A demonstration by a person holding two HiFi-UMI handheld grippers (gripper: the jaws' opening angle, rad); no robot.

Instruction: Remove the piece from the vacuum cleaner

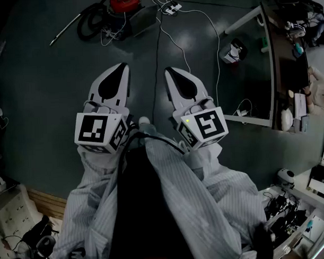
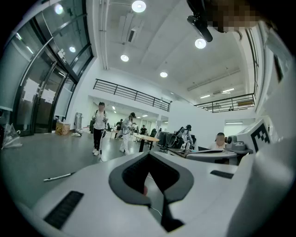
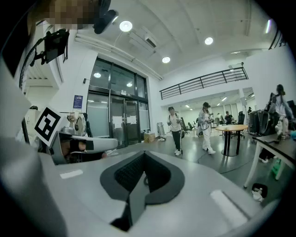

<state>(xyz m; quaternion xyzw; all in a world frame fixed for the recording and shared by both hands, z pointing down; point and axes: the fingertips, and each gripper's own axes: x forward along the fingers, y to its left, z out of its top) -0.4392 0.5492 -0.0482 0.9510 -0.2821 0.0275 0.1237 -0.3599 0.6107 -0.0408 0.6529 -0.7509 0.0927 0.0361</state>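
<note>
Head view: you stand on a dark floor (image 1: 49,93) with both tools held out in front of you at about waist height, side by side and near each other, not touching.

- Left gripper (image 1: 122,67): jaws pressed together to the tip, nothing between them. The left gripper view confirms this; only floor shows through the dark hollow behind the pads.
- Right gripper (image 1: 170,72): jaws likewise fully together and empty. The right gripper view shows the two halves meeting along one seam.
- Both tips point away from you, toward the far side of the floor.
- Your pale striped sleeves (image 1: 100,192) fill the lower part of the view.

Task item: the red vacuum cleaner (image 1: 124,2) sits on the floor at the far edge of the view, well apart from both tools and slightly to the left of the line between them.
- Its dark hose (image 1: 90,22) lies looped just beside it.
- A thin metal tube (image 1: 67,30) runs out from the loop to the left, flat on the floor.
- You are touching none of it.

Surroundings:
- A white power strip (image 1: 171,8) lies just right of the cleaner, and a white cable (image 1: 214,39) trails from it toward the desk (image 1: 279,58) on your right.
- A person (image 1: 319,91) sits at that desk.
- Left gripper view: two people (image 2: 99,127) walk across the open hall beyond your tool.
</note>
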